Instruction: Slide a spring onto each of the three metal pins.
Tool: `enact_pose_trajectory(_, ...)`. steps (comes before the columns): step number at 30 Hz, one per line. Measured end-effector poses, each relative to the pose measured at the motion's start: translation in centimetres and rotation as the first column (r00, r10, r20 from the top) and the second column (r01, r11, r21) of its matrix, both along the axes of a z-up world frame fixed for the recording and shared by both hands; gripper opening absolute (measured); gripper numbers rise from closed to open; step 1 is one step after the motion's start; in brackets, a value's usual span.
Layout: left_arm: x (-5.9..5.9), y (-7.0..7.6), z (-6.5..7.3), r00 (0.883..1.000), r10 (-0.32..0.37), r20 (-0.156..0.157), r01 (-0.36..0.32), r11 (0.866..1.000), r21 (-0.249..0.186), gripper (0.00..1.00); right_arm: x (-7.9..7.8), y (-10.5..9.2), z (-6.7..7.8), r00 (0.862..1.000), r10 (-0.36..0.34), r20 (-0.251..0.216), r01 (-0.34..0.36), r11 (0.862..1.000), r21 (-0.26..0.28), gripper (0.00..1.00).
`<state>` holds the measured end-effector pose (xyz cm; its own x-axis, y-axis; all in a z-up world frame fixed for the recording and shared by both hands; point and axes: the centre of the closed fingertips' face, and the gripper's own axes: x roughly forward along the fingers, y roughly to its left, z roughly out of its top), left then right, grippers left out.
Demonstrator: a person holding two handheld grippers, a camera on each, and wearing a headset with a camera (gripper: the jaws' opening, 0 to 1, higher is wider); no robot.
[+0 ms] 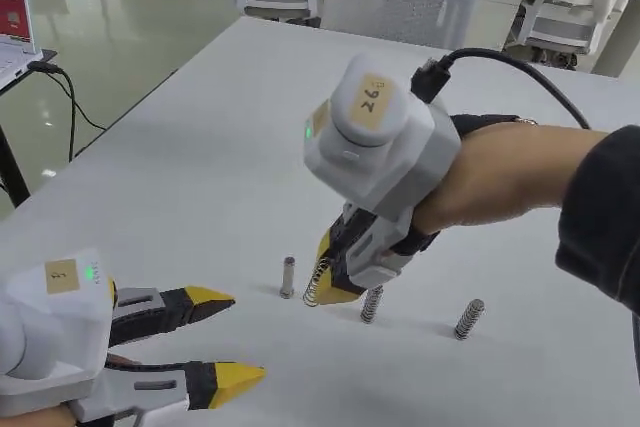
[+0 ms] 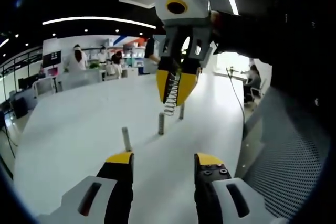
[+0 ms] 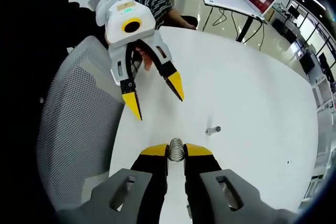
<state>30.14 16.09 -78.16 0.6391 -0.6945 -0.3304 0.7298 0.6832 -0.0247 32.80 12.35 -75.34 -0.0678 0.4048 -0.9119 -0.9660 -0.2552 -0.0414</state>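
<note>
We see the right gripper (image 1: 333, 287), a white moulded plastic body with black jaws and yellow tips, clamped on a bright steel coil spring (image 1: 318, 282). In the right gripper view the spring (image 3: 177, 150) sits pinched end-on between the tips. The tan sticker (image 1: 372, 99) on its rounded top has handwritten digits we read as "26"; anything after that is unclear. A green light glows on the side and a black cable (image 1: 500, 57) leaves the rear. The right hand (image 1: 500, 177), in a dark sleeve (image 1: 600, 217), reaches in from the table's right side with the wrist bent and the gripper aimed down and leftward. The spring hangs tilted, its lower end just beside the bare pin (image 1: 288, 277), a short plain metal cylinder standing upright; we cannot tell if they touch. The middle pin (image 1: 371, 304) and end pin (image 1: 469, 318) each wear a coil. All three stand in a row on the smooth white table (image 1: 200, 167), nearer the person's edge than the far edge. The left gripper (image 1: 225, 337) hovers low at near-left, jaws apart and holding nothing. The mark on its smaller sticker (image 1: 62, 275) is unreadable.
</note>
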Motion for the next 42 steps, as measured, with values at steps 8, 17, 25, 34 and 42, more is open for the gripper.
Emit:
enact_pose_trajectory(8, -0.1, 0.3, -0.2, 1.000, 0.021, -0.004, -0.021, 1.000, -0.005, 0.47, 1.5, 0.4, 0.5, 1.000, -0.020, 0.020, 0.020, 1.000, 0.007, 0.09)
enact_pose_trajectory(17, -0.2, 0.6, -0.5, 0.999, 0.043, -0.010, -0.043, 0.999, -0.005, 0.54, 3.3, 1.1, 0.2, 0.998, -0.029, 0.053, 0.029, 1.000, -0.008, 0.09)
enact_pose_trajectory(25, -0.3, 0.6, -0.6, 0.999, 0.048, -0.013, -0.048, 0.999, -0.004, 0.56, 4.8, 2.3, -0.4, 0.997, -0.027, 0.078, 0.028, 0.999, -0.015, 0.09)
enact_pose_trajectory(34, -0.5, 0.5, -0.9, 0.999, 0.046, -0.017, -0.046, 0.999, -0.004, 0.57, 5.4, 3.3, -1.6, 0.996, -0.020, 0.081, 0.023, 0.999, -0.029, 0.09)
enact_pose_trajectory(42, -0.5, 0.7, -1.0, 0.999, 0.051, -0.019, -0.051, 0.999, -0.005, 0.57, 6.0, 3.7, -2.8, 0.997, -0.020, 0.080, 0.024, 0.999, -0.047, 0.09)
